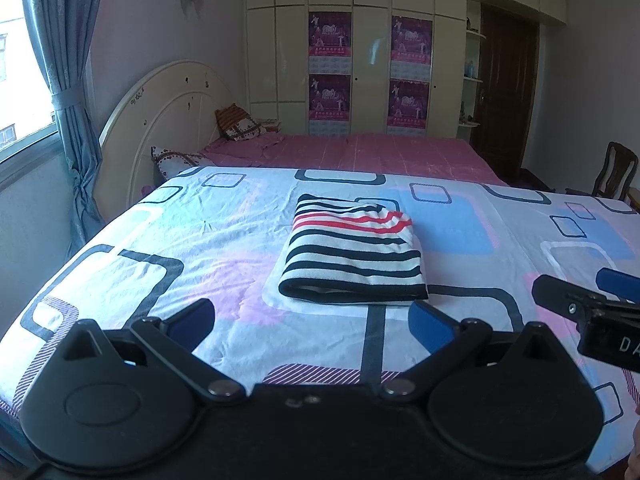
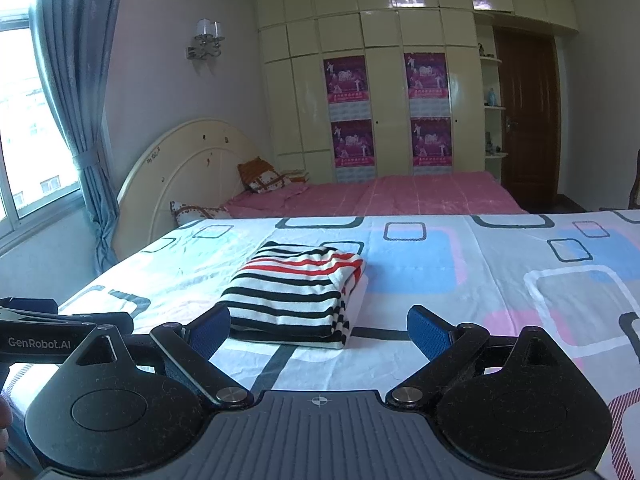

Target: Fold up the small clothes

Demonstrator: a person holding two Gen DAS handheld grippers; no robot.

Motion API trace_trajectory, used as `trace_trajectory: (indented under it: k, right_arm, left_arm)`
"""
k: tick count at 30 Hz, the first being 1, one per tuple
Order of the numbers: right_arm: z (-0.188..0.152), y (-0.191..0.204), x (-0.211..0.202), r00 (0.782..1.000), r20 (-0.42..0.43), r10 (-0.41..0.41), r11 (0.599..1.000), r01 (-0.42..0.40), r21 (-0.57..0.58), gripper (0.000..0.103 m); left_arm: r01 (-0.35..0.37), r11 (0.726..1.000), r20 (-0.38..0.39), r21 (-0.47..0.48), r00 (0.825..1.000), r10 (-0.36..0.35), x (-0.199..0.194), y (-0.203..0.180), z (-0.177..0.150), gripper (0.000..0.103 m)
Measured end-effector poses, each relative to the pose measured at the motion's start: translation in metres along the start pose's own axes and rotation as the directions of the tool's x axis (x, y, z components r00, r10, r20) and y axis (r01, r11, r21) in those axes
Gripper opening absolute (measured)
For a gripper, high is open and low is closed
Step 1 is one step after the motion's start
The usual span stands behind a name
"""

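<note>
A small striped garment (image 1: 354, 250), white with black and red stripes, lies folded into a neat rectangle on the patterned sheet (image 1: 200, 240). It also shows in the right wrist view (image 2: 296, 290). My left gripper (image 1: 312, 320) is open and empty, just short of the garment's near edge. My right gripper (image 2: 320, 330) is open and empty, a little to the right of the garment's near edge. The right gripper shows at the right edge of the left wrist view (image 1: 592, 300). The left gripper shows at the left edge of the right wrist view (image 2: 60, 320).
The sheet (image 2: 500, 280) covers a wide flat surface. Behind it lies a pink bed (image 1: 360, 152) with pillows (image 1: 240, 122) and a cream headboard (image 1: 168, 108). A wardrobe (image 1: 360, 60), a brown door (image 1: 504, 88) and a chair (image 1: 614, 170) stand farther back. A window with curtains (image 1: 60, 80) is at left.
</note>
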State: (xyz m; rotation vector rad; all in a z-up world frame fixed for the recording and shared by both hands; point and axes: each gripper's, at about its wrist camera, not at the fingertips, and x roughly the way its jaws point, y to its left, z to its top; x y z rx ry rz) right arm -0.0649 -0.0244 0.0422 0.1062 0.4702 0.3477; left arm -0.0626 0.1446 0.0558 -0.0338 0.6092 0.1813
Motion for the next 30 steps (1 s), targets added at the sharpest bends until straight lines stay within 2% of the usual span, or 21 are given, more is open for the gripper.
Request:
trace_trajectory:
  k: [19, 22, 26, 30]
  right_arm:
    - [-0.002, 0.000, 0.014, 1.000, -0.023, -0.008, 1.000, 0.008, 0.001, 0.094]
    - [-0.001, 0.000, 0.017, 1.000, -0.026, -0.011, 1.000, 0.011, 0.003, 0.094]
    - [-0.001, -0.002, 0.025, 0.999, -0.037, -0.018, 1.000, 0.019, 0.007, 0.094]
    - [-0.002, -0.008, 0.037, 0.998, -0.057, -0.036, 0.999, 0.036, 0.012, 0.094]
  left_arm:
    - [0.021, 1.000, -0.032, -0.005, 0.999, -0.021, 0.019, 0.002, 0.003, 0.103]
    - [0.029, 1.000, -0.017, 0.003, 0.999, -0.029, 0.022, 0.002, 0.004, 0.102]
    - [0.054, 0.998, 0.012, -0.020, 0.999, -0.053, 0.028, 0.003, 0.005, 0.096]
    - [0.055, 0.998, -0.010, 0.005, 0.998, -0.055, 0.045, 0.003, 0.010, 0.103]
